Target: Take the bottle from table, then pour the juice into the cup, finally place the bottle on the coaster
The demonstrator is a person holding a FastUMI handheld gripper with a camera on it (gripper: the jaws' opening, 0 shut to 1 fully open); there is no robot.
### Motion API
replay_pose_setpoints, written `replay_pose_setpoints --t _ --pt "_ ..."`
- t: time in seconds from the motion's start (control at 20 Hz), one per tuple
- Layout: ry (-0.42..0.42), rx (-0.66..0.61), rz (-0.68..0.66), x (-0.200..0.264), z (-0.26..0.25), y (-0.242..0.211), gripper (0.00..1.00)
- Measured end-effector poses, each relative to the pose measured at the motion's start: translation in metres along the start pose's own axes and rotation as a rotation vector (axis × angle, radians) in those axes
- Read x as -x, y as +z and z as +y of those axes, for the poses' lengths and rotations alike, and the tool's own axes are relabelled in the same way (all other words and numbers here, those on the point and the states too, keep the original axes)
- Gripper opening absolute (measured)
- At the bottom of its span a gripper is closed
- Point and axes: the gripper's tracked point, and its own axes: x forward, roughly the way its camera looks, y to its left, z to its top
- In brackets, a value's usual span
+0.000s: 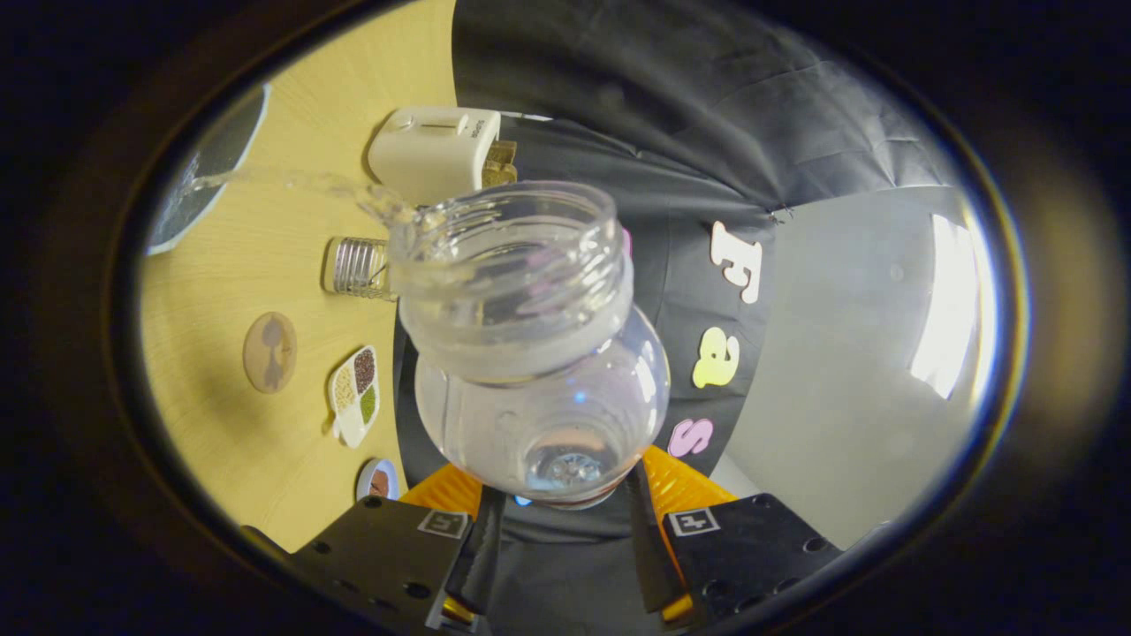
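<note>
Bottle (530,353), clamped in your gripper (565,521): tipped sideways, mouth streaming tableward; coaster (269,352) lies beyond it, mid-table.

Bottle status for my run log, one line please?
phase: pouring | gripper: shut on bottle | bottle: tipped, stream leaving mouth | coaster: bare

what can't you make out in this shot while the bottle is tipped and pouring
- Landing spot of the stream: in the gripper view it runs from the clear plastic bottle toward a dark round shape cut off at the edge; whether that is the cup is unclear.
- Small ribbed clear glass: partly hidden behind the bottle's neck.
- Tongs: shut on the bottle, but contact points are hidden by its base.
- Round tan coaster: print too small.
</note>
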Motion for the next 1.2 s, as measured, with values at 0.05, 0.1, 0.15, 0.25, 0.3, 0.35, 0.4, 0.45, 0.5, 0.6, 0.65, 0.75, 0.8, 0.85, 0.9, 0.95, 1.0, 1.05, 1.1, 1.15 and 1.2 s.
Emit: replay_pose_setpoints --t 0.05,0.1,0.15,0.25,0.3,0.35,0.4,0.45,0.5,0.6,0.65,0.75,0.8,0.85,0.9,0.95,1.0,1.05,1.1,1.15,1.2 --pt "-0.002 0.002 -0.003 0.0 0.0 0.0 0.67" --pt "-0.004 0.005 -0.008 0.0 -0.001 0.001 0.67" --pt "-0.009 0.01 -0.013 0.0 -0.002 0.001 0.67" --pt "-0.016 0.016 -0.024 0.001 -0.004 0.004 0.67" --pt "-0.02 0.018 -0.029 0.001 -0.005 0.005 0.67" --pt "-0.024 0.021 -0.034 0.001 -0.006 0.006 0.67" --pt "-0.027 0.024 -0.038 0.001 -0.007 0.008 0.67" --pt "-0.031 0.029 -0.043 0.001 -0.009 0.008 0.67" --pt "-0.033 0.033 -0.048 0.001 -0.009 0.01 0.67" --pt "-0.043 0.042 -0.064 0.003 -0.012 0.014 0.67" --pt "-0.044 0.043 -0.068 0.002 -0.011 0.015 0.67" --pt "-0.048 0.049 -0.078 0.004 -0.013 0.017 0.67" --pt "-0.054 0.055 -0.086 0.004 -0.014 0.019 0.67" --pt "-0.059 0.061 -0.096 0.004 -0.015 0.02 0.67" --pt "-0.065 0.069 -0.105 0.005 -0.016 0.022 0.67" --pt "-0.069 0.076 -0.113 0.005 -0.016 0.024 0.67" --pt "-0.071 0.079 -0.118 0.006 -0.017 0.024 0.67" --pt "-0.072 0.082 -0.119 0.005 -0.017 0.025 0.67" --pt "-0.072 0.084 -0.121 0.006 -0.018 0.025 0.67" --pt "-0.075 0.086 -0.123 0.006 -0.019 0.024 0.67" --pt "-0.078 0.089 -0.128 0.006 -0.02 0.025 0.67"
